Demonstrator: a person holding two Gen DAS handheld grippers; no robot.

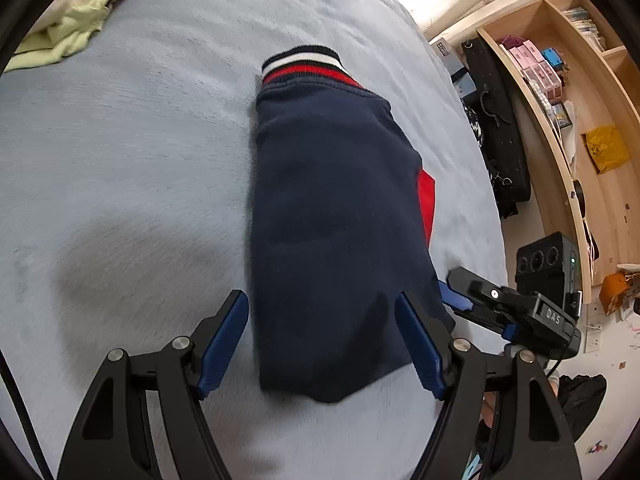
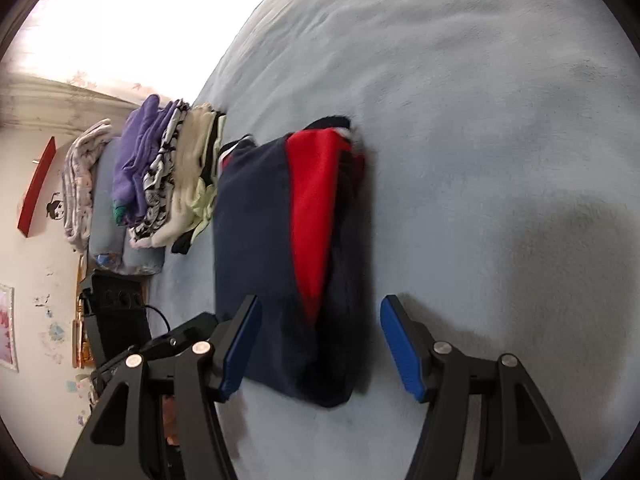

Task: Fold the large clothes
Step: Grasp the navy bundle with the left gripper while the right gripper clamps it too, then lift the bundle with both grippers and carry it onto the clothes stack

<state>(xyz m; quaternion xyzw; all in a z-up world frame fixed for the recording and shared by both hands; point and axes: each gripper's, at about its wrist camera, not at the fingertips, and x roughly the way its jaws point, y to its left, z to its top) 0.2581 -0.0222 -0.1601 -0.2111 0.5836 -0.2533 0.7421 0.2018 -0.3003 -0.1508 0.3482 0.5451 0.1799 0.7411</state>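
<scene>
Folded navy sweater (image 1: pixel 336 216) lying mid-frame on blue blanket (image 1: pixel 120 140). Left gripper (image 1: pixel 322 344) and right gripper (image 2: pixel 316 344) spread apart, straddling its near end, clamping nothing.

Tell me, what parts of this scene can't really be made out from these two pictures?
- Navy garment: near end blurred in both views; its underside is hidden against the bed.
- Clothes pile: right wrist view, layers overlap, items uncountable.
- Shelf: left wrist view, contents too small, cut by the lens rim.

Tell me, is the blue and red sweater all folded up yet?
Nearly. The navy sweater already lies folded in a narrow bundle on the blue bed. The left gripper and right gripper straddle its near end, open. Left: probably another fold or joining the folded pile.
</scene>
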